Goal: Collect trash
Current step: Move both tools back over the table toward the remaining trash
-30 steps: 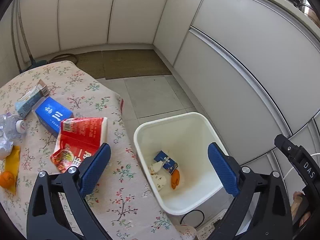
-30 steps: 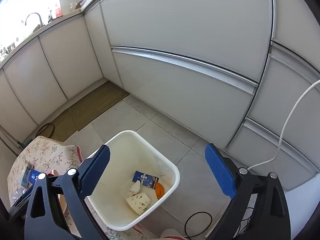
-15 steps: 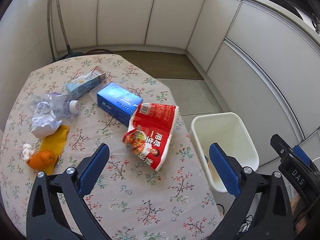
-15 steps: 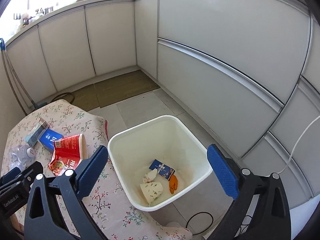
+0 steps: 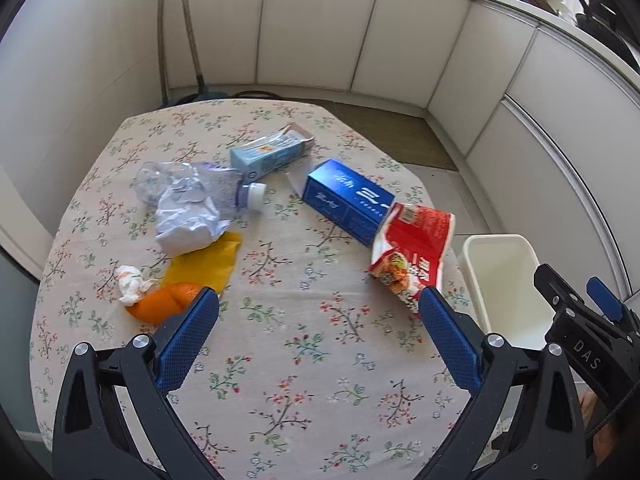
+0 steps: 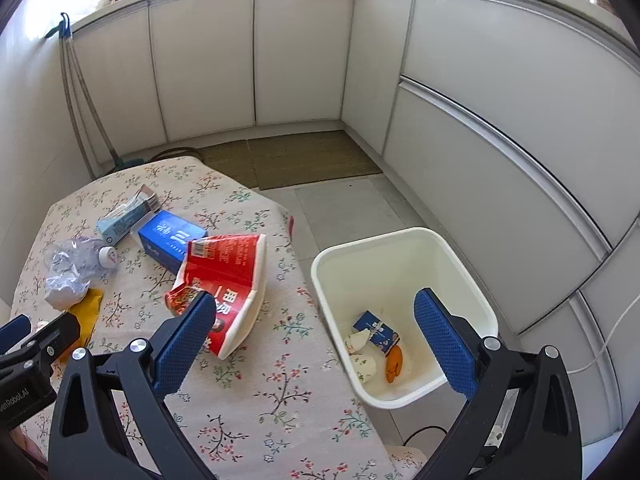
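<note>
Left fingers (image 5: 316,316) wide apart, empty | right fingers (image 6: 314,322) same | "DAS" on right tool

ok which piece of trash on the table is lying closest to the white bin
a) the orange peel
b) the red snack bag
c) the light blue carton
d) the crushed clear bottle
b: the red snack bag lies at the table edge nearest the white bin, while the bottle, peel and light blue carton lie further off across the table.
</note>
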The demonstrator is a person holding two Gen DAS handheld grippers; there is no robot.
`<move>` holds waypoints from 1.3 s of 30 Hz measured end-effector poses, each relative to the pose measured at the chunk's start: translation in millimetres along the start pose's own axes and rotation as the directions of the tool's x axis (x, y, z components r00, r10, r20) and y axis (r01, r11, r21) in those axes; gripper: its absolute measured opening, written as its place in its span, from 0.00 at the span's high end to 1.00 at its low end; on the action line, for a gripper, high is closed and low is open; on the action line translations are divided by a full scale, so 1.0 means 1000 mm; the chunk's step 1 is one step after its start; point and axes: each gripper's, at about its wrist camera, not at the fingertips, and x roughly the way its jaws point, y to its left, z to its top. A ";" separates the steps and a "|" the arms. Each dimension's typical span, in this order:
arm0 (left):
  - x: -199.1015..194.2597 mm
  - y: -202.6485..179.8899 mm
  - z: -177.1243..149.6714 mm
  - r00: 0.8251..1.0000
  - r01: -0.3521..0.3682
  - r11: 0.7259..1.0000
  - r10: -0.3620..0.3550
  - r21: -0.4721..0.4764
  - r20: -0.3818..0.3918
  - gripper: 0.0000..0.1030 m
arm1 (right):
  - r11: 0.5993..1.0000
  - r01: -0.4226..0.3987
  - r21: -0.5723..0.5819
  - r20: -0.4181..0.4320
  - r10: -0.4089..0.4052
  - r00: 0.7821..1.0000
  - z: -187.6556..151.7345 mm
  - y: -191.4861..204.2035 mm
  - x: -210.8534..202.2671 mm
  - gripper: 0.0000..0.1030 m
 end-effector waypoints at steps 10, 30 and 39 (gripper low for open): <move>-0.001 0.078 -0.002 0.992 -0.123 0.986 0.119 -0.110 -0.044 0.07 | 0.986 -0.108 -0.130 -0.017 0.107 0.994 -0.008 0.076 -0.003 0.06; 0.048 0.200 -0.005 0.957 -0.068 0.871 -0.082 -0.486 -0.279 0.08 | 0.950 -0.249 -0.186 -0.170 0.219 0.961 -0.020 0.140 0.022 0.06; 0.081 0.205 0.001 0.949 -0.080 0.867 -0.085 -0.493 -0.303 0.32 | 0.937 -0.316 -0.149 -0.251 0.273 0.929 -0.026 0.151 0.034 0.06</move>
